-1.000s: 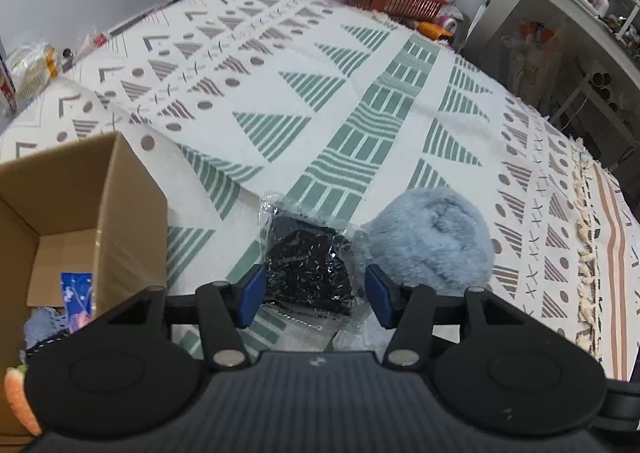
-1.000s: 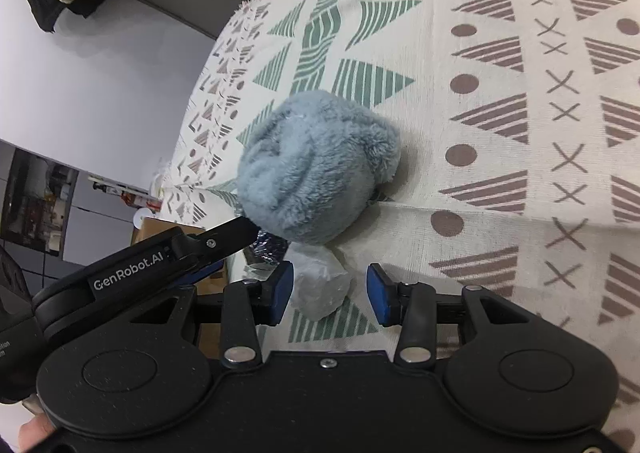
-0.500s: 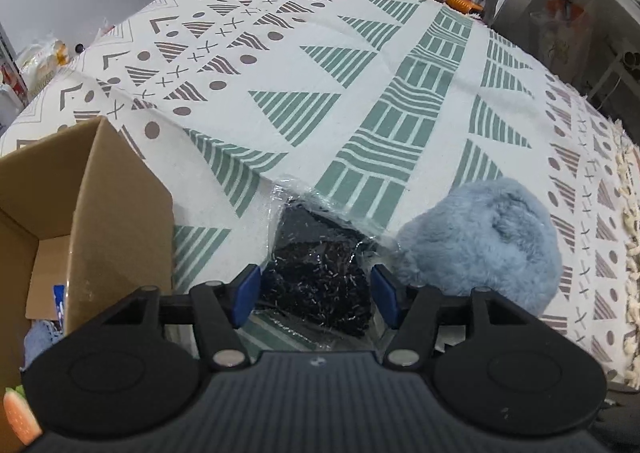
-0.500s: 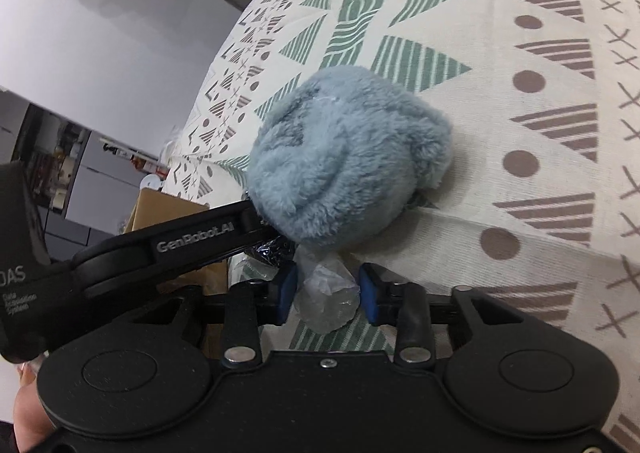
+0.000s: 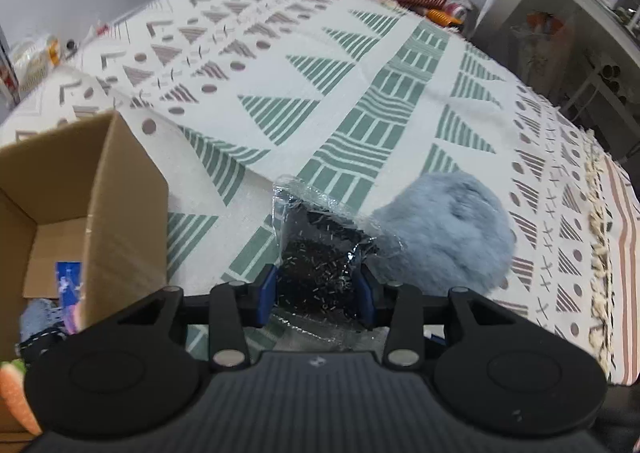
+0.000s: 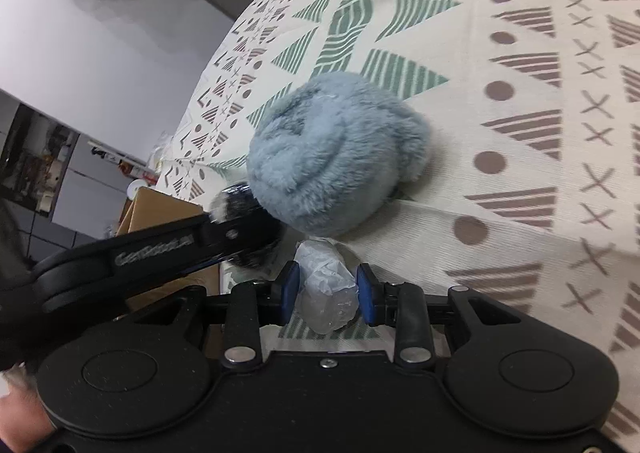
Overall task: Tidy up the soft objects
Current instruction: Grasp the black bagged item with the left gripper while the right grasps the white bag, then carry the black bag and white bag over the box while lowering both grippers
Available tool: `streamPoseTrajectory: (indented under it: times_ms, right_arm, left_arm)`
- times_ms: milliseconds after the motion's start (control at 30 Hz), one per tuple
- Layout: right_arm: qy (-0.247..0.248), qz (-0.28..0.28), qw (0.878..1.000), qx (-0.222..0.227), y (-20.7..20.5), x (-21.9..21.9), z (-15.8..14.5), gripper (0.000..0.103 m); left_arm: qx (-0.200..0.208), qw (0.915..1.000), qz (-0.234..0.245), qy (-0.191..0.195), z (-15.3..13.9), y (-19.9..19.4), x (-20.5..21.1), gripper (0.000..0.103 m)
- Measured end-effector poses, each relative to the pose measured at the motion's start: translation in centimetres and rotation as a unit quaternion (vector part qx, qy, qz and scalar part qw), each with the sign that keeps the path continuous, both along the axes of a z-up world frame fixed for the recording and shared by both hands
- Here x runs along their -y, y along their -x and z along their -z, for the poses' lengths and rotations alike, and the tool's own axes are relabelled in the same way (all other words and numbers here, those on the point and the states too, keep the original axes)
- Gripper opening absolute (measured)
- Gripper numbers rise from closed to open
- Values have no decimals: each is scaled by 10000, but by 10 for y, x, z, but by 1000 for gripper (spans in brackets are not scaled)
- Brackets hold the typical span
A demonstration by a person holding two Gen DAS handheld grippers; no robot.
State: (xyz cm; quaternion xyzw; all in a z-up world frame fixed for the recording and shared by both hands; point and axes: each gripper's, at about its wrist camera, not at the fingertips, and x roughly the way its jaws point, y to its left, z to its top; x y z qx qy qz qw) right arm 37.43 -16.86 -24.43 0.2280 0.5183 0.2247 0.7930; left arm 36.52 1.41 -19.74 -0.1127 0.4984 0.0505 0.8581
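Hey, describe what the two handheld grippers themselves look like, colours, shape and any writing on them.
Both are matte black plastic. The left gripper has a ribbed grey-black body, two round discs, silver pivot screws and blue pads on its jaws. The right gripper matches it: black linkage arms, silver screws, blue pads. White lettering on the left gripper's side is blurred here. A bare hand shows at the right view's edge.

Black fuzzy item in a clear crinkled bag (image 5: pixel 320 253): lying flat on the patterned cloth, low centre of left view, bag edge touching the plush at its 3 o'clock. Blue-grey plush (image 5: pixel 448 237), rounded, fluffy, folded in on itself, resting on the cloth; centre of right view (image 6: pixel 332 157). White-clear wad (image 6: pixel 326 287), crumpled, just at the plush's 6 o'clock in the right view. Box (image 5: pixel 80 205), open cardboard, at 9 o'clock of the bag, soft items inside.
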Motion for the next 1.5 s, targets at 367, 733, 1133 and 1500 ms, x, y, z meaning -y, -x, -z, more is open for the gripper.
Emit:
streamPoseTrajectory:
  times_ms: [367, 733, 1133, 1500]
  right_arm:
    - [149, 311, 9983, 473, 26, 12, -31, 31]
    - [410, 519, 9939, 888, 49, 19, -54, 31]
    - [454, 505, 9910, 1157, 81, 17, -71, 31]
    - [601, 505, 9848, 1549, 96, 1, -96, 31]
  left_arm:
    - [366, 9993, 61, 45, -39, 40, 5, 40]
    - [523, 9986, 110, -8, -55, 68, 3, 40]
    - [830, 9965, 120, 12, -76, 104, -5, 40]
    - [1010, 9948, 48, 148, -86, 128, -21, 40]
